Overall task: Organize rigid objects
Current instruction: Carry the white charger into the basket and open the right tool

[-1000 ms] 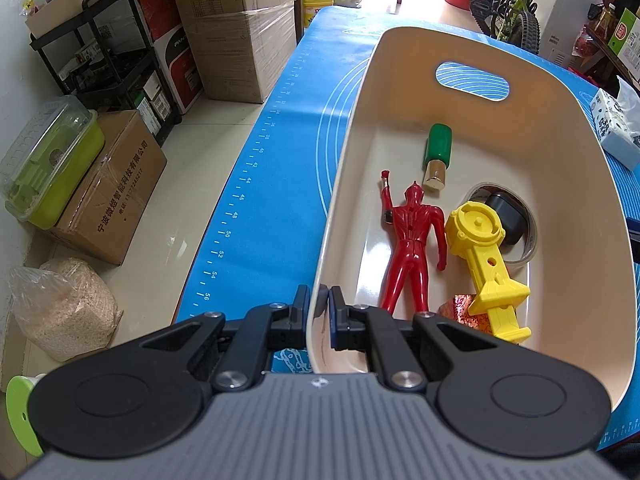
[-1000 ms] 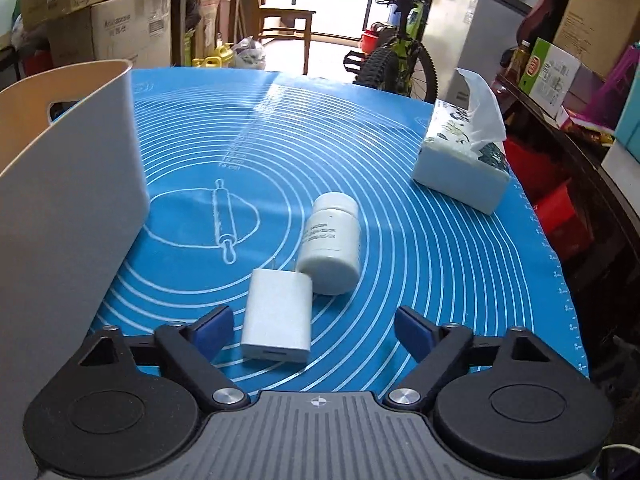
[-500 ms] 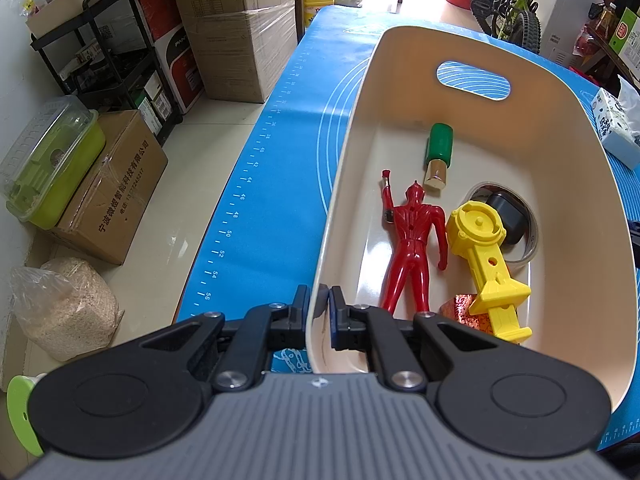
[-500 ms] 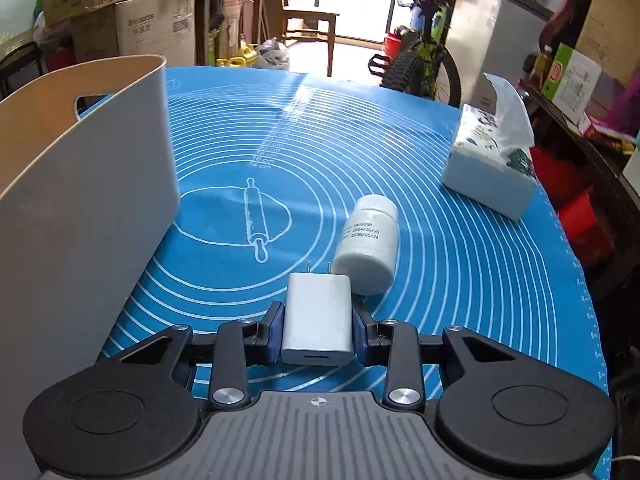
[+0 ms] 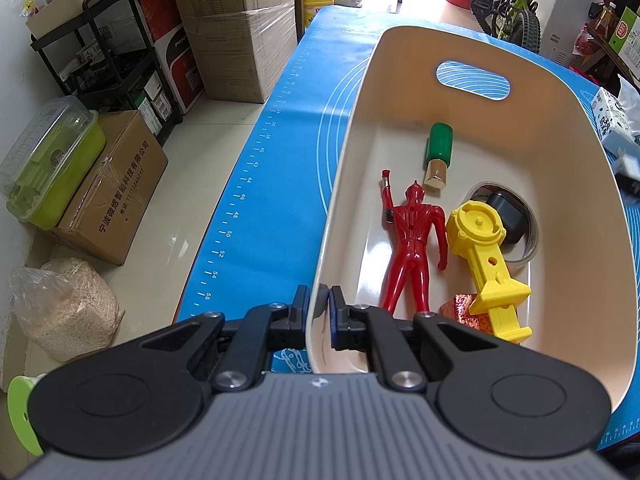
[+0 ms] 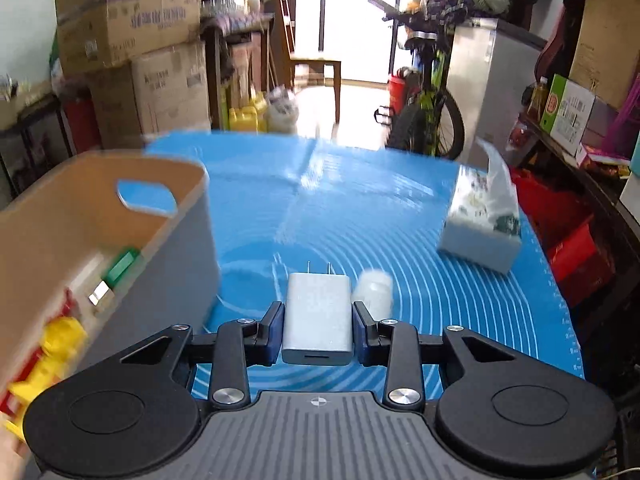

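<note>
Above blue mat (image 6: 360, 208), right gripper (image 6: 318, 322) clamps white charger (image 6: 318, 316); left gripper (image 5: 319, 312) pinches bin (image 5: 580, 208) rim.

blue mat (image 5: 276, 184) spread over the table; tissue box (image 6: 482, 236) stood near its far right edge. cardboard boxes (image 5: 236, 28), black shelf rack (image 5: 116, 60), green lidded container (image 5: 48, 168), grain bag (image 5: 68, 308) kept on the floor. bicycle (image 6: 428, 116) parked beyond.

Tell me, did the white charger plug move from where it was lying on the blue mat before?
Yes. The white charger plug is off the blue mat now, gripped by the right gripper and lifted above the white pill bottle still lying there.
</note>
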`<state>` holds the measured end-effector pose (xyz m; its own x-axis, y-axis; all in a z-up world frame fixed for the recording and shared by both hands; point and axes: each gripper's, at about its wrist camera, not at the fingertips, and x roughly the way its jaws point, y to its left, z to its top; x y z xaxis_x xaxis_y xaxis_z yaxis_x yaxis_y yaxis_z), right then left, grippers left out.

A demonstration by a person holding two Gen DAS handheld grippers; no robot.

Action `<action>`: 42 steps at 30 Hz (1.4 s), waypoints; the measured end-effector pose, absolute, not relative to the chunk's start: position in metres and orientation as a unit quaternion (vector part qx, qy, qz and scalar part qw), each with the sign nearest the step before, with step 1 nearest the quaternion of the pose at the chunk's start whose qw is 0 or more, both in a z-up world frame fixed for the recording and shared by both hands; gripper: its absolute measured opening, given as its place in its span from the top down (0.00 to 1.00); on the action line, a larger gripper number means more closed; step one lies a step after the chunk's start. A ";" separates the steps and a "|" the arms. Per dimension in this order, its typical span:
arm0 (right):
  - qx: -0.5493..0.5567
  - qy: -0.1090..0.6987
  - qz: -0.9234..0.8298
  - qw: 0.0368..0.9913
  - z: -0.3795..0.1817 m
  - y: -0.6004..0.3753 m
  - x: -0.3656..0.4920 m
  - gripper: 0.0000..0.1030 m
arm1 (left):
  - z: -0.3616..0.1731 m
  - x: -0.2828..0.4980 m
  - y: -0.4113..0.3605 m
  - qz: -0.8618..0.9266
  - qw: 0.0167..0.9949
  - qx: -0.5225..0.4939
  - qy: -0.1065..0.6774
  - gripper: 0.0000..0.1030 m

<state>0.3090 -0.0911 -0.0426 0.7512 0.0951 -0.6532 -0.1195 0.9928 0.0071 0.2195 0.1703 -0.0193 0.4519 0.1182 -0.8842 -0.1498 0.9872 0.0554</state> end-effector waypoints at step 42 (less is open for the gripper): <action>-0.135 0.414 0.299 0.849 -0.035 0.082 0.265 0.55 | -0.018 0.220 0.169 0.080 0.852 -0.008 0.517 0.89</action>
<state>0.2649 0.0822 -0.0346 0.4789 0.3960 -0.7835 -0.6198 0.7846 0.0177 0.2200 0.1688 -0.0181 0.4529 0.1278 -0.8824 -0.1449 0.9871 0.0686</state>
